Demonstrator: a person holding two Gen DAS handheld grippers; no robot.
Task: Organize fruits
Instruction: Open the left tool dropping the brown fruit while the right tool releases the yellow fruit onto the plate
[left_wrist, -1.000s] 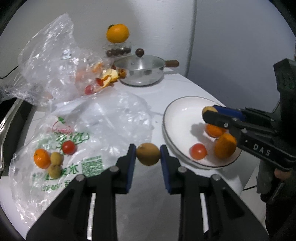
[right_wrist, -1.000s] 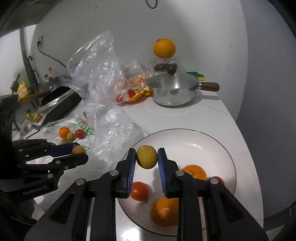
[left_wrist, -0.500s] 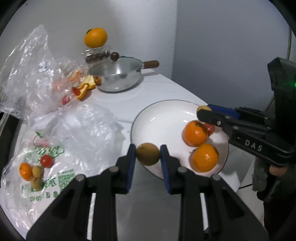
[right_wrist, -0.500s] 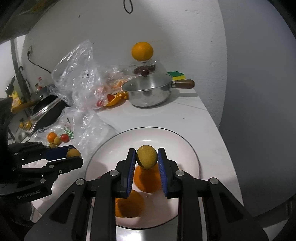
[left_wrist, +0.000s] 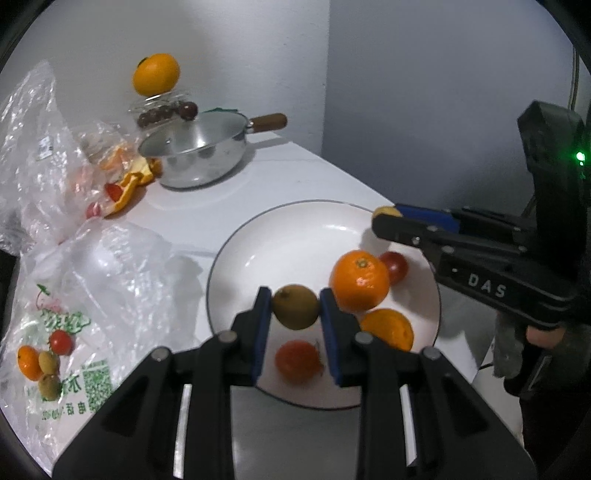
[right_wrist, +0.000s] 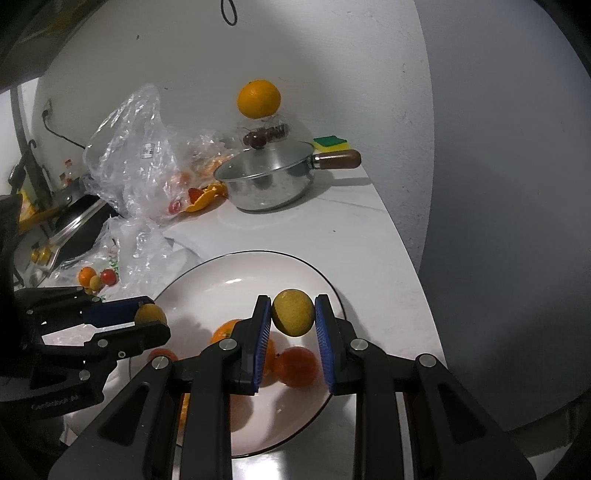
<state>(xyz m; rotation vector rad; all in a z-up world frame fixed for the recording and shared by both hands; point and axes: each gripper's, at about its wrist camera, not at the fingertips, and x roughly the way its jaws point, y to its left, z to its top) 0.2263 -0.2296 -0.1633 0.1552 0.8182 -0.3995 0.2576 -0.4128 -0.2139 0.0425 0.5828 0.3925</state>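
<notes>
- Left hand-held gripper (left_wrist: 295, 314) pinched a brownish-green fruit (left_wrist: 295, 306) between its blue pads, low centre of the left wrist view.
- Right hand-held gripper (right_wrist: 293, 314) pinched a yellow fruit (right_wrist: 293, 312) likewise; in the left wrist view it entered from the right edge with that fruit at its tip.
- Change noted: a second earlier the left gripper's fruit hung over bare desk (left_wrist: 332, 177) short of the plate (left_wrist: 295, 221); it now stood above the plate's near half. The right gripper's fruit had travelled from the plate's near side toward its far rim. Grip on both was unchanged.
- Judgement: both fruits appeared positioned for release onto the plate; neither was yet set down.
- Plate contents: two oranges (left_wrist: 360, 280), a cherry tomato (left_wrist: 394, 266) behind them and a red tomato (left_wrist: 298, 360) under the left gripper.
- Printed plastic bag (left_wrist: 74, 332), lower left of the left wrist view: one small orange, one cherry tomato and two small green-brown fruits remained on it, so sorting was judged incomplete.
- Lidded steel saucepan (left_wrist: 199, 155), upper left: contents could not be told.
- Clear container (left_wrist: 162, 110) behind it held dark round fruit, with a large orange (left_wrist: 156, 73) on top.
</notes>
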